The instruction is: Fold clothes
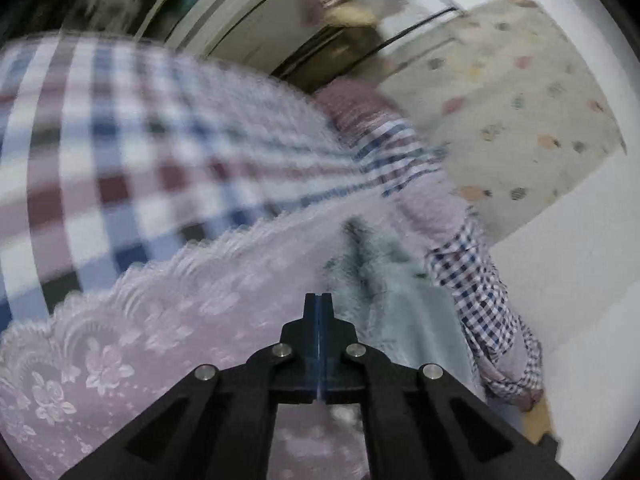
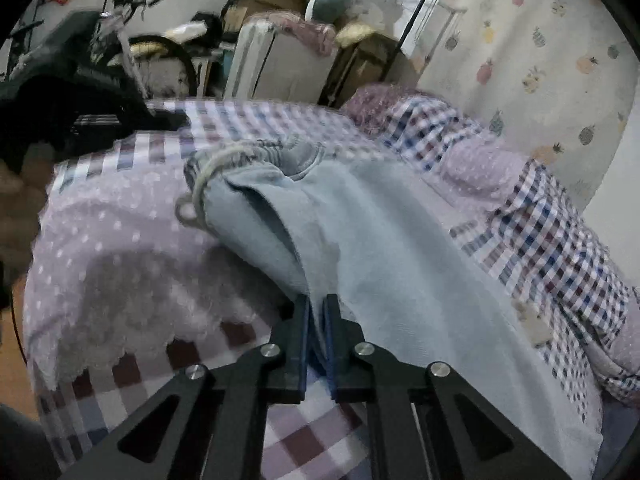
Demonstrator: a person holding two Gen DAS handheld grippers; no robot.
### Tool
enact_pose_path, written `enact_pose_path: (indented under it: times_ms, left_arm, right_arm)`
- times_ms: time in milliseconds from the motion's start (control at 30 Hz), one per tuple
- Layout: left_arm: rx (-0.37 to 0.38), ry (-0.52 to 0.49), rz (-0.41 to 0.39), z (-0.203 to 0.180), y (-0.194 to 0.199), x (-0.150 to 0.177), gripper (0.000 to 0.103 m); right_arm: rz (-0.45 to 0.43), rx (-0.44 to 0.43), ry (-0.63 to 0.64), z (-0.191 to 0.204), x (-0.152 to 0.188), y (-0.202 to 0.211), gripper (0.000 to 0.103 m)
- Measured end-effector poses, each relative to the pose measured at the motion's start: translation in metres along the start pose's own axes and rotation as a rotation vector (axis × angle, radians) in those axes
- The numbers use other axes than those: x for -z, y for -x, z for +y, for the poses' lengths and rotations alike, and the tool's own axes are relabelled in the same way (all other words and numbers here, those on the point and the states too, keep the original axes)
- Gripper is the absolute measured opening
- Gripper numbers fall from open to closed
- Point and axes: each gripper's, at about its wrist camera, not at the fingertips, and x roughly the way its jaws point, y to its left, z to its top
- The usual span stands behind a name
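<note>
Right claw [image 2: 317, 305] pinches the edge of the pale blue trousers [image 2: 360, 248] spread on the bed's lilac blanket [image 2: 120, 248]; left claw [image 1: 319, 303], pressed together empty, hovers over it. Boxes [image 2: 280, 52] crowd behind.

Both wrist views look low and close along their fingers across the bed [image 1: 120, 360] toward the cluttered wall, sharing the checked sheet [image 2: 248, 120] and pale jeans [image 2: 380, 240].

Dim, flat indoor light, no clear source, no glare. Left wrist view: heavy motion smear across checked sheet [image 1: 120, 152] ahead-left of tool; gripper body itself sharp. Right wrist view steadier, mild softness on pale jeans [image 2: 380, 240] ahead. Strong fisheye bending, black vignette corners.
</note>
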Motion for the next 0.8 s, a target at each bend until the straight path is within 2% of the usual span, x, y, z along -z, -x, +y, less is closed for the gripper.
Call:
enact_pose_path:
  times_ms: [133, 167, 200, 233, 300, 500, 533, 667, 733, 800]
  left_arm:
    - [0.074, -0.08, 0.051, -0.011, -0.01, 0.003, 0.0]
    - [0.102, -0.101, 0.057, -0.016, -0.011, 0.003, 0.004]
    - [0.135, -0.116, 0.069, -0.02, -0.014, 0.004, 0.022]
    - [0.151, -0.14, 0.084, -0.026, -0.019, 0.004, 0.054]
    - [0.135, -0.2, 0.107, -0.041, -0.032, 0.008, 0.086]
    - [0.105, -0.417, 0.194, -0.065, -0.046, 0.033, 0.086]
    - [0.11, -0.442, 0.189, -0.067, -0.044, 0.035, 0.086]
    - [0.176, -0.467, 0.097, -0.066, -0.023, 0.03, 0.086]
    - [0.208, -0.478, 0.111, -0.066, -0.029, 0.025, 0.086]
    - [0.21, -0.511, 0.141, -0.066, -0.036, 0.025, 0.086]
  right_arm:
    - [0.032, -0.033, -0.031, 0.0, 0.009, -0.002, 0.009]
    - [0.04, -0.041, -0.038, 0.001, 0.011, -0.003, 0.009]
    - [0.048, -0.049, -0.046, 0.001, 0.013, -0.004, 0.009]
    - [0.05, -0.055, -0.057, -0.001, 0.014, -0.003, 0.009]
    - [0.056, -0.057, -0.057, -0.002, 0.015, -0.002, 0.009]
    - [0.066, -0.058, -0.059, -0.007, 0.017, 0.0, 0.01]
    - [0.066, -0.058, -0.061, -0.008, 0.017, 0.001, 0.011]
    - [0.067, -0.052, -0.068, -0.011, 0.019, 0.003, 0.012]
    - [0.066, -0.052, -0.074, -0.013, 0.02, 0.005, 0.012]
    - [0.067, -0.053, -0.079, -0.014, 0.02, 0.006, 0.012]
